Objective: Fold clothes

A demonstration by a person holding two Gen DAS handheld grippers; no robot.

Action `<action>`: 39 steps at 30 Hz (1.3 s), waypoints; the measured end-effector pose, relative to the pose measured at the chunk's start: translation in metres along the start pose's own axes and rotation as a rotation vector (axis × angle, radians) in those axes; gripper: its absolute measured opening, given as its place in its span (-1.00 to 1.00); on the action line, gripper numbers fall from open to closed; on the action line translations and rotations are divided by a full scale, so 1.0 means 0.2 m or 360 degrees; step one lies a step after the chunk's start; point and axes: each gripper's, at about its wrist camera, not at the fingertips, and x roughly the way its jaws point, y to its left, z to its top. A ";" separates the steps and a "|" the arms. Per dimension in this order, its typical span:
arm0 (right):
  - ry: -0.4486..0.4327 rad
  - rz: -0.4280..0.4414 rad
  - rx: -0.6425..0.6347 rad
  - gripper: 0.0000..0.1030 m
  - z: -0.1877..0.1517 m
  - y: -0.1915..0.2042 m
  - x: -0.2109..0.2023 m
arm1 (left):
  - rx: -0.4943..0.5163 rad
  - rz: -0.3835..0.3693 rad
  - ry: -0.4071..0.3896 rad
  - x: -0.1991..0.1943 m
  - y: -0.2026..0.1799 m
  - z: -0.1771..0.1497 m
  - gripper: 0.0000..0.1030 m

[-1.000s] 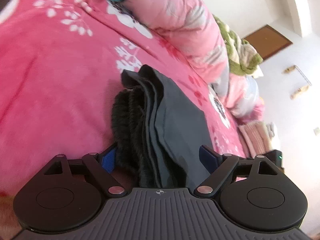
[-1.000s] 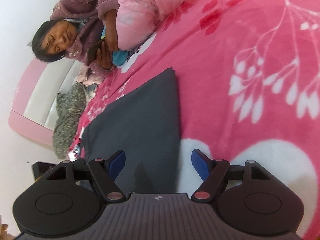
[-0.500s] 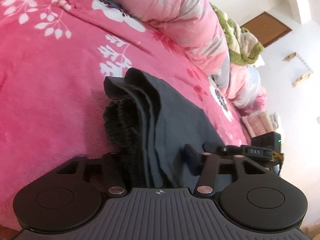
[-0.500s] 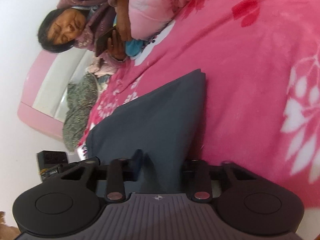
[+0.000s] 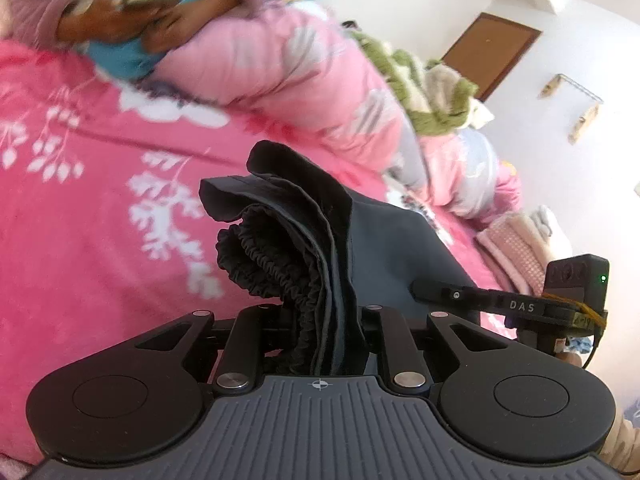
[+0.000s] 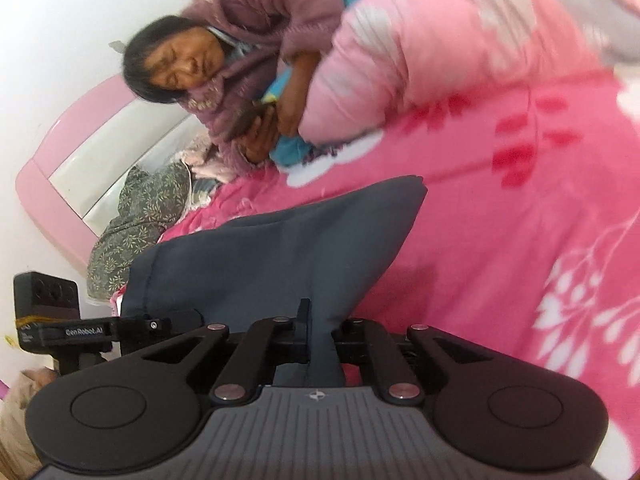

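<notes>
The dark grey garment (image 5: 384,240) lies on the pink floral blanket (image 5: 80,208) that covers the bed, already doubled over into several layers, with a black ruffled elastic waistband (image 5: 272,260) bunched along the edge at the 9 o'clock side of the left wrist view. From that view the cloth runs from the gripper at 6 o'clock up toward 12 o'clock, its folded corner standing a little off the blanket.

The left gripper (image 5: 320,328) has its jaws closing on the stacked layers and the waistband, which fill the narrow gap between them. In the right wrist view the garment (image 6: 280,256) spreads as a smooth grey sheet toward 12 o'clock, one corner pointing to 1 o'clock. The right gripper (image 6: 322,344) is pinched tight on a fold of that cloth at 6 o'clock, and the cloth rises from the blanket (image 6: 500,260) into its jaws.

Each gripper shows in the other's view as a black body with a small box: at 3 o'clock for the left camera, at 9 o'clock for the right.

Beyond the garment a pale pink quilt (image 5: 304,80) is heaped at 12 o'clock. A seated person (image 6: 256,40) in a purple fleece jacket holds a phone (image 6: 250,120) at 11 o'clock of the right view, beside a pink headboard (image 6: 80,152).
</notes>
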 end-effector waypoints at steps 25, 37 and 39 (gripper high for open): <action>-0.1029 -0.0988 -0.0301 -0.91 -0.31 -0.13 -1.82 | 0.0669 -0.0922 0.0130 0.69 -1.84 -0.15 -0.68; -0.0940 -0.1996 -0.0422 -0.91 -0.25 -0.46 -2.73 | 0.0409 -0.1462 0.0524 1.56 -2.83 -0.48 -0.68; -0.0875 -0.2080 -0.0442 -0.91 -0.18 -0.58 -2.80 | 0.0377 -0.1464 0.0544 1.69 -2.91 -0.51 -0.68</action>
